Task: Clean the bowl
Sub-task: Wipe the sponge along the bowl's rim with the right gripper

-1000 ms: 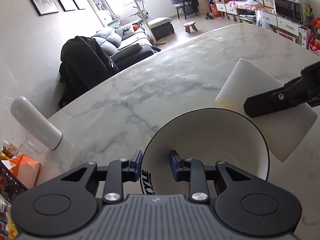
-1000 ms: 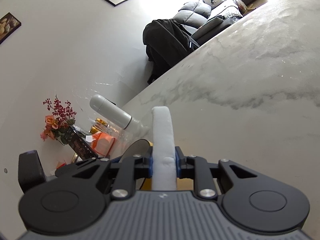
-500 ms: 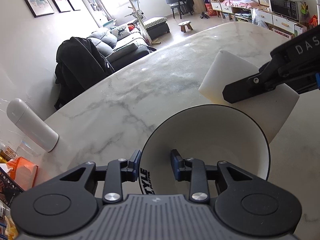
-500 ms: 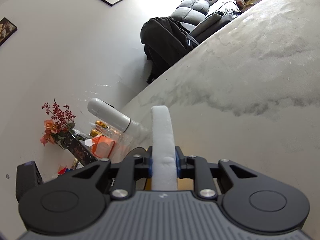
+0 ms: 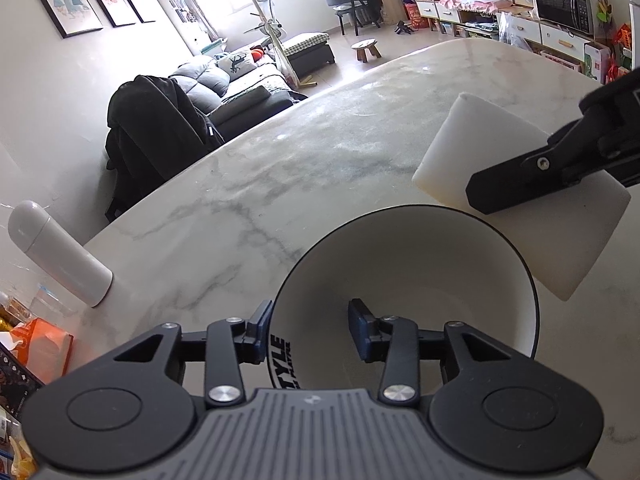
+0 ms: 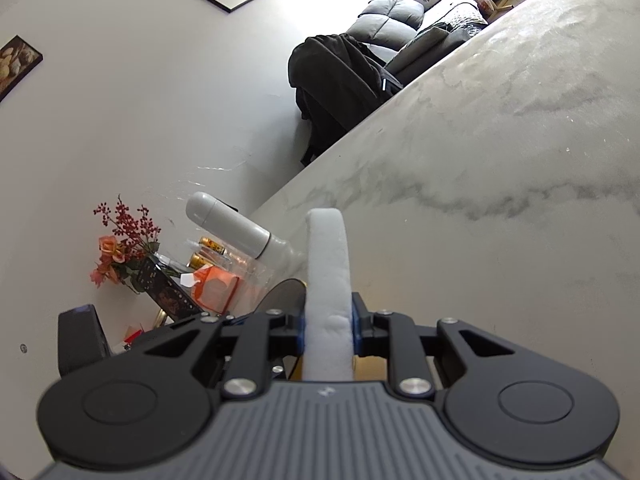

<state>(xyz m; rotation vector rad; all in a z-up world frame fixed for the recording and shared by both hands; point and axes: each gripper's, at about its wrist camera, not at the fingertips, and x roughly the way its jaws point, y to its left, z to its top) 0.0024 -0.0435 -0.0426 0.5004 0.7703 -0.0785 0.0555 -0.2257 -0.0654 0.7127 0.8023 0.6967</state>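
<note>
Since a second ago our left tongs (image 5: 308, 326) have been opening off the bowl (image 5: 404, 280) rim; right tongs (image 6: 329, 330) clamp the sponge (image 6: 328, 280). We should regrip before scrubbing.

white round ceramic bowl (image 5: 404, 280): white inside, thin black rim, black lettering outside | flat white foam sponge (image 5: 520, 208): plain white, yellowish underside | oval marble tabletop (image 5: 280, 184): white, grey veining | white cylindrical flask (image 5: 56, 252): plain matt white | black plastic gripper fingers (image 5: 362, 334): blue pads
</note>
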